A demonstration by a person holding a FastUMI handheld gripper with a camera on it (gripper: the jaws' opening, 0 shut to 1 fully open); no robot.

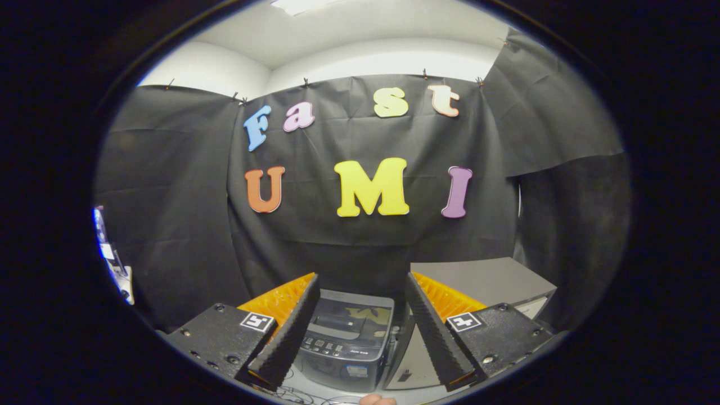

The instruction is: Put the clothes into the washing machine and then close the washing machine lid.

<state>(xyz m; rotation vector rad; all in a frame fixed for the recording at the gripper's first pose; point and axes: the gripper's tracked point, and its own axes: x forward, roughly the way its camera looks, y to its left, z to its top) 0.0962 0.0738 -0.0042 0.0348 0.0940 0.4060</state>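
My gripper (360, 332) hangs with its two fingers spread wide and nothing between them, and the small dark-grey top-loading washing machine (344, 337) sits in the gap just ahead of the tips, low at my six o'clock. Its lid (351, 318) looks like a tinted see-through panel lying flat over the tub, with a row of small buttons (326, 346) along the front edge nearest me; from this angle I cannot be sure whether the lid is fully down. I judge the lid to be light, stiff plastic on a rear hinge, smooth and a bit slippery, so I would take it by the front lip and not on the flat face. A grey box-shaped cabinet (486, 281) stands at about two o'clock beyond my right finger, close beside the machine. Thin cables (304, 396) trail over the pale surface in front of the machine. Clothes would be soft, limp and light, best pinched at a bunched fold. A fingertip (378, 400) of a person peeks in at six o'clock.
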